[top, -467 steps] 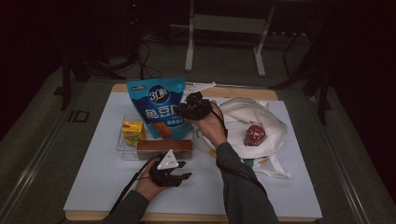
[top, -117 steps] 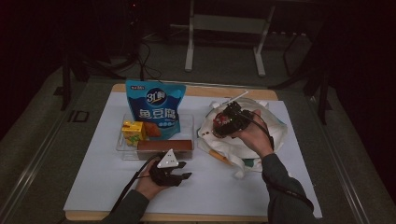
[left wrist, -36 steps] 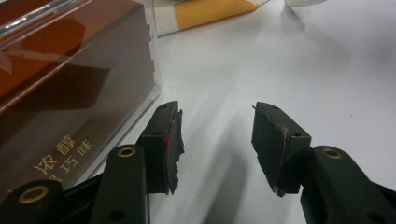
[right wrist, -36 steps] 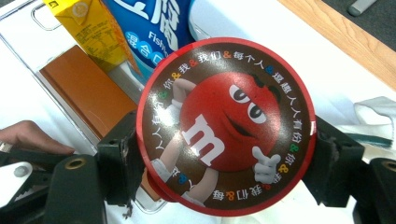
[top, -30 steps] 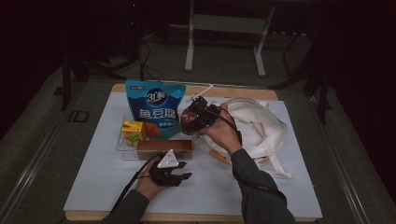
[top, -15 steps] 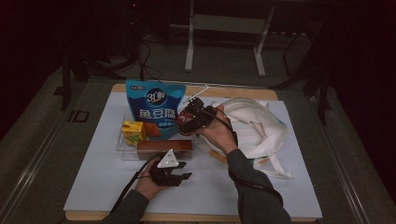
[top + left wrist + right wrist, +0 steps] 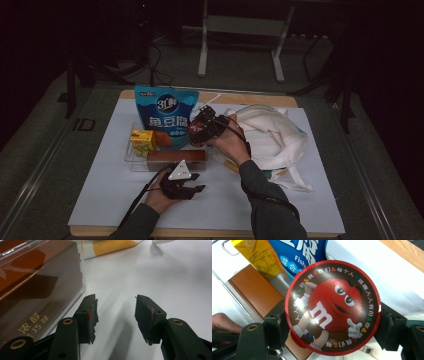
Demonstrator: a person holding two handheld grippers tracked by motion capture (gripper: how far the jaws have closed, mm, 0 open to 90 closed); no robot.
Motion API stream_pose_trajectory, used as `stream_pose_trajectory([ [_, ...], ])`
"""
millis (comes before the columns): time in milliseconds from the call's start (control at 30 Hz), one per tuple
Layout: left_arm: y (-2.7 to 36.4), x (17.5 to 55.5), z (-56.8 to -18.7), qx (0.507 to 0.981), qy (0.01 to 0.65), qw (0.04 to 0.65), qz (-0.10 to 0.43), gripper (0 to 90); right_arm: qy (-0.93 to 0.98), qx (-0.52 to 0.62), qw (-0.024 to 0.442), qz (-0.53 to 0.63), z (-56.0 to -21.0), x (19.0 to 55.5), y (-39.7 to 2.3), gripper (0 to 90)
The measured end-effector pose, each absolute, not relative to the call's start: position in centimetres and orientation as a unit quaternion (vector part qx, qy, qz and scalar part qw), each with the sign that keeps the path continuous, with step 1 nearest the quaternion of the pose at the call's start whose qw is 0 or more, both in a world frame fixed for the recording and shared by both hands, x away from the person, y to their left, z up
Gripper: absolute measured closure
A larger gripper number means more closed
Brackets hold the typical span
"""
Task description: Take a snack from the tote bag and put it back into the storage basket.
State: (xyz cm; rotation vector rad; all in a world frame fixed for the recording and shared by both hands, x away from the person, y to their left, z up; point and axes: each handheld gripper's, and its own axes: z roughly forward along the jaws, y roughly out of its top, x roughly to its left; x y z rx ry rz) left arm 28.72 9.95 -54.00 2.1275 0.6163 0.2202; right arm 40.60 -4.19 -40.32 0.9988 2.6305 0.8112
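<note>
A round red candy tin (image 7: 332,307) with a cartoon figure on its lid sits between the jaws of my right gripper (image 7: 332,326), which is shut on its rim. In the high view this gripper (image 7: 202,127) holds the tin (image 7: 196,131) above the right end of a clear tray (image 7: 131,161), beside a blue snack bag (image 7: 165,117). The tray also carries a yellow juice carton (image 7: 142,141) and a brown chocolate box (image 7: 175,158). My left gripper (image 7: 195,183) rests on the white sheet in front of the tray. Its jaws (image 7: 115,315) stand open and empty, next to the brown box (image 7: 32,290).
A crumpled white tote bag (image 7: 270,137) lies right of the tray, with its straps trailing toward the front. The blue bag (image 7: 297,252), carton (image 7: 259,257) and brown box (image 7: 254,292) lie below the tin. A white sheet (image 7: 110,200) covers the wooden table.
The right gripper has carried the red tin from over the white bag leftward to the tray, edging only slightly left in the last second. The left gripper has stayed in place.
</note>
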Motion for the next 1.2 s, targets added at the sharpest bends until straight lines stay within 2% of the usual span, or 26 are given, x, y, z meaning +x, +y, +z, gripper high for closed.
stream_pose_trajectory([
  [1200,10.0,28.8,-54.0,0.857,0.248,0.442,0.088,51.5,0.895,0.346,0.106,0.261,-42.3,41.1,-3.3,25.7],
])
